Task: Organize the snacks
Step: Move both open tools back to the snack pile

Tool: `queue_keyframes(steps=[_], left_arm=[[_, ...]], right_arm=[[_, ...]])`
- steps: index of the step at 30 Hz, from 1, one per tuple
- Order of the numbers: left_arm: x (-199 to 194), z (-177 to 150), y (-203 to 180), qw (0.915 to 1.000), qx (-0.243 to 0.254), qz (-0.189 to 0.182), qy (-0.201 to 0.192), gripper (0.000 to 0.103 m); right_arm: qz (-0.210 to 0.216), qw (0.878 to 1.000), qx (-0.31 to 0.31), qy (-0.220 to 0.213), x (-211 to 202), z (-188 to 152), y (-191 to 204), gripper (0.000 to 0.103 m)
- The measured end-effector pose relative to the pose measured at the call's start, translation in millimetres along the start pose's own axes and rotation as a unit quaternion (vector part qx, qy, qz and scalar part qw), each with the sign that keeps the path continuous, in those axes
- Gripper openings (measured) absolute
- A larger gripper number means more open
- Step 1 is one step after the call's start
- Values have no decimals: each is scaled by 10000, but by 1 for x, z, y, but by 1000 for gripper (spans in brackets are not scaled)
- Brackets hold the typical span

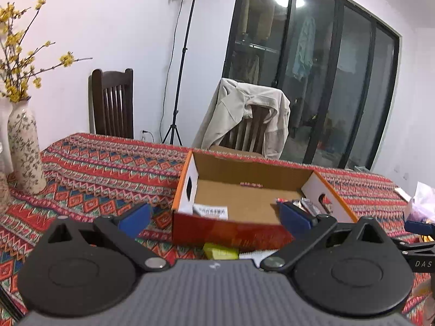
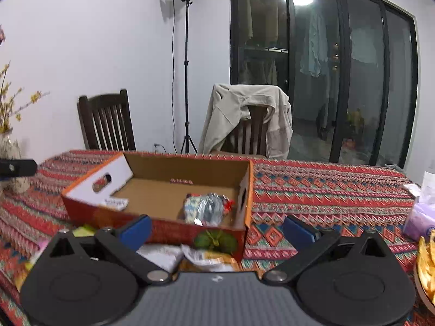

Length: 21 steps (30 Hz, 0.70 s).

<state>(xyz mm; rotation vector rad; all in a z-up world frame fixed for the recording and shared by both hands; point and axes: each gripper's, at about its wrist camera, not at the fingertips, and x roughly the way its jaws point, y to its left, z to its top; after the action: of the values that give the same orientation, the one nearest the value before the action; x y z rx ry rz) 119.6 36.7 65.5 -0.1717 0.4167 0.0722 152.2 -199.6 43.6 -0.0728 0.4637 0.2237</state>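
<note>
An open cardboard box point(image 1: 252, 206) with orange rims and a red front stands on the patterned tablecloth; it also shows in the right wrist view point(image 2: 152, 193). Inside lie a silvery snack packet point(image 2: 208, 207) at the right end and a white label point(image 2: 115, 203) at the left. My left gripper point(image 1: 214, 220) is open and empty, in front of the box. My right gripper point(image 2: 217, 231) is open and empty, at the box's front right corner. A yellow packet point(image 1: 220, 252) and a white packet point(image 2: 202, 256) lie on the cloth in front of the box.
A flowered vase point(image 1: 24, 152) with yellow blossoms stands at the left. Two wooden chairs point(image 1: 112, 103) stand behind the table, one draped with a beige jacket point(image 2: 244, 119). A purple tissue pack point(image 2: 420, 217) and a bowl of chips point(image 2: 425, 266) are at the right.
</note>
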Motion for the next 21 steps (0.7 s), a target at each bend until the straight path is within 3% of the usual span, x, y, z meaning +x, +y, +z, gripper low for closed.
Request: queue_keyframes(steps=[12,21], left_arm=[[-9,-50,19,9987,141,166,461,103],[-10,-75,34,9981,-45,167,594,103]], right_arm=[[73,9989,122,448,-9,-52,-12,103],[-9,9977,78,676,-11,-71,-10,103]])
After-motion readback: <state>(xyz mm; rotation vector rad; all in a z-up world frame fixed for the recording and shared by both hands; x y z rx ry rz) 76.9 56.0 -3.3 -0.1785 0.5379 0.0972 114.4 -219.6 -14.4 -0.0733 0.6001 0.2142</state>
